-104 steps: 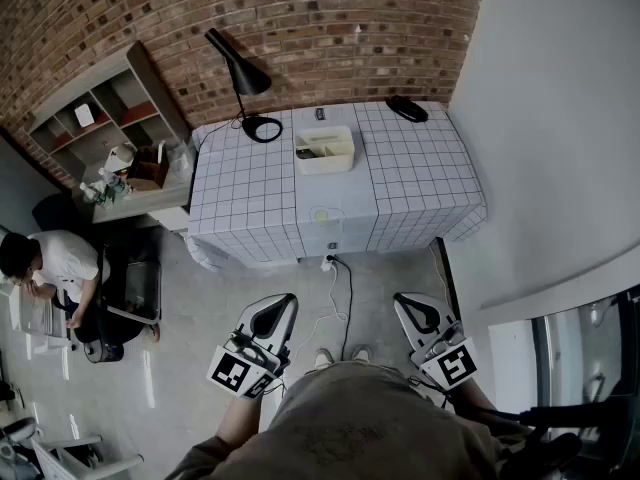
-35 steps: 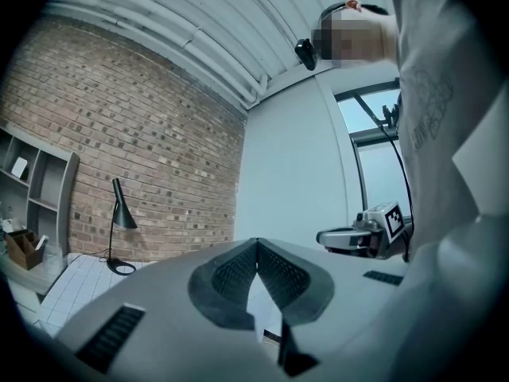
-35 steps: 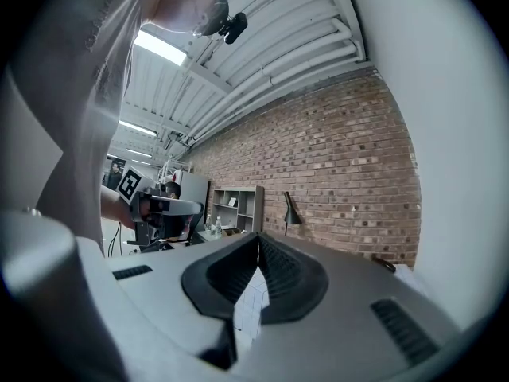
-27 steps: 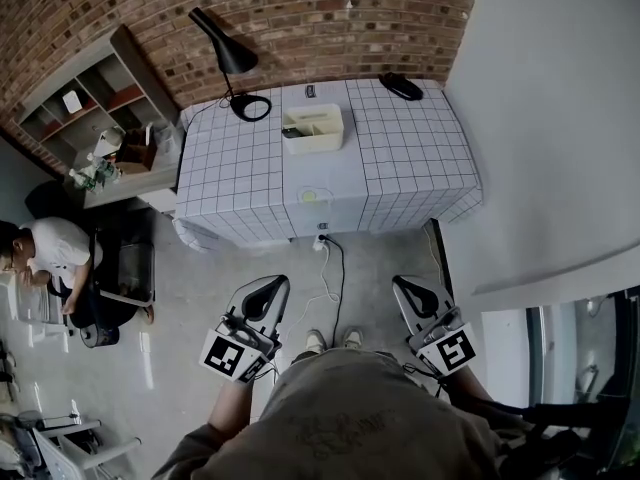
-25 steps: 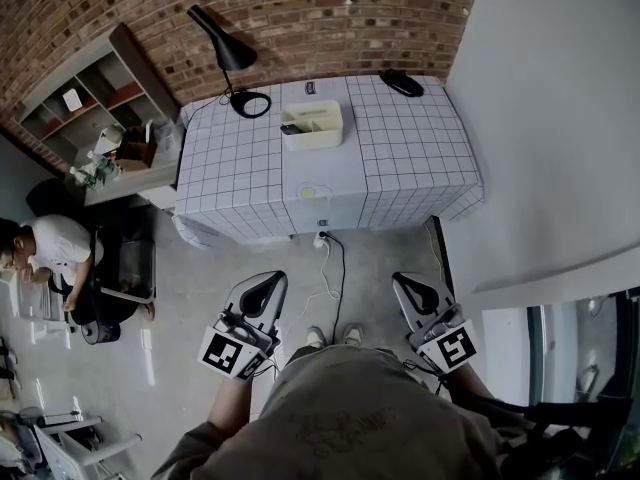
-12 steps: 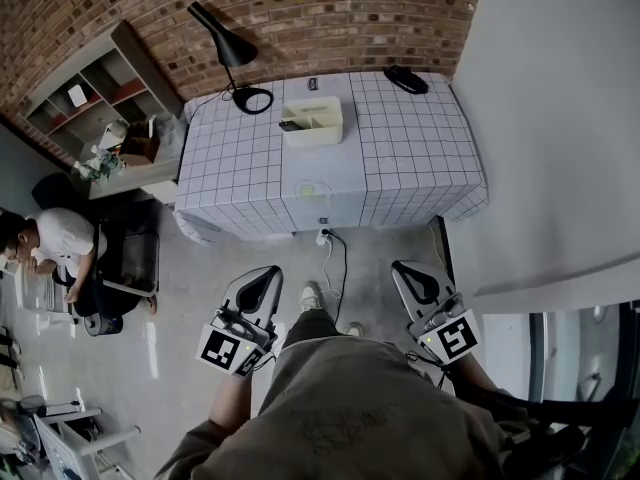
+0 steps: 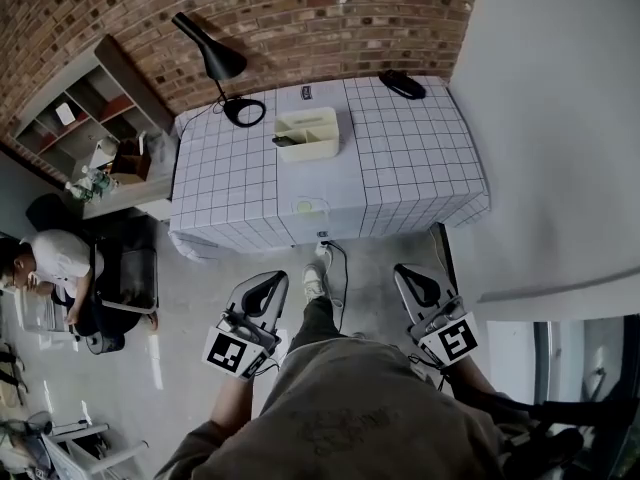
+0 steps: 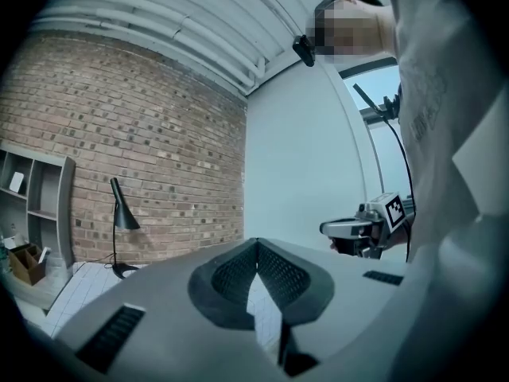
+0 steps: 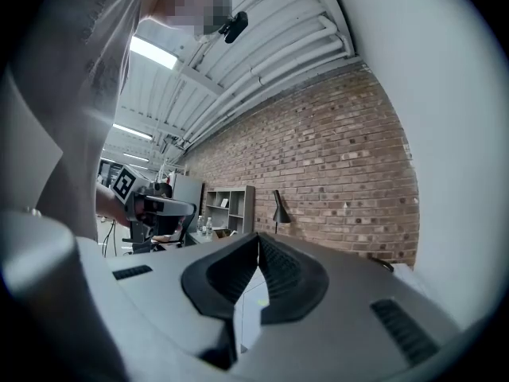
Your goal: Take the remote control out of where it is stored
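The left gripper [image 7: 267, 287] and right gripper [image 7: 419, 284] hang over the floor, short of the table, each with jaws pressed together on nothing. The remote control [image 7: 283, 141] lies in the left end of the cream box [image 7: 312, 152], near the far edge of the tabletop [image 7: 405, 153].

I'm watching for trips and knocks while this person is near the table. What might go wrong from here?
1. A cable lies on the floor at the foot of the table, right by the person's forward shoe. A step could snag it.
2. The lamp stands close to the cream box, so a careless reach there might knock it.
3. The left gripper and right gripper are both shut. One must open before grasping.
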`<state>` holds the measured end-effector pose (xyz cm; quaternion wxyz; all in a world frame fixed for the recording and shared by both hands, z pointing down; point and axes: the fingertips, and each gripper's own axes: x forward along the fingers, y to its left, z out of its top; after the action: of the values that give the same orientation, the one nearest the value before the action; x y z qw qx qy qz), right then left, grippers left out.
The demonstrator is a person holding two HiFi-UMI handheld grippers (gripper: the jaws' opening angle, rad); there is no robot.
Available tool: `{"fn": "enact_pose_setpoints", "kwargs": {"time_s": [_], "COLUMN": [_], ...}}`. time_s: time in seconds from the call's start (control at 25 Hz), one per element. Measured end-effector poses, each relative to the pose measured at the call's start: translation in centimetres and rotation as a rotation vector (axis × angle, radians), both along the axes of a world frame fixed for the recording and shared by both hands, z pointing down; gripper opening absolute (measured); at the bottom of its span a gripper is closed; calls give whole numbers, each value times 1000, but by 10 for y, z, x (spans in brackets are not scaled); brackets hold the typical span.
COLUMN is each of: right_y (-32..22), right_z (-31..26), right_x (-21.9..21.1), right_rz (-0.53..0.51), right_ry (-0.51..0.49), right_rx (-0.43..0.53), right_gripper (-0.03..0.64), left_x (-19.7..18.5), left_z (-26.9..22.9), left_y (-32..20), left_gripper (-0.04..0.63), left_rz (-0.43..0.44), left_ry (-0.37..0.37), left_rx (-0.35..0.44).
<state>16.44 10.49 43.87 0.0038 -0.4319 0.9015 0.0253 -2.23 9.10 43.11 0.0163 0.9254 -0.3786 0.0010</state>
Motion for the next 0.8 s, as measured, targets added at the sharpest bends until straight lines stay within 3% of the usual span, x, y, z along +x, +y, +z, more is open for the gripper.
{"fn": "enact_pose_setpoints", "kwargs": {"time_s": [0.8], "right_y": [-163], "right_z": [4], "right_x": [-54], "right_rz": [8], "right_ry": [27], "right_rx": [-92], "right_gripper": [12], "left_x": [-60], "left_z": [9], "left_y": [-173], "left_gripper": [5], "left_rz": [0], "left_ry": [40], "left_rx": [-45]}}
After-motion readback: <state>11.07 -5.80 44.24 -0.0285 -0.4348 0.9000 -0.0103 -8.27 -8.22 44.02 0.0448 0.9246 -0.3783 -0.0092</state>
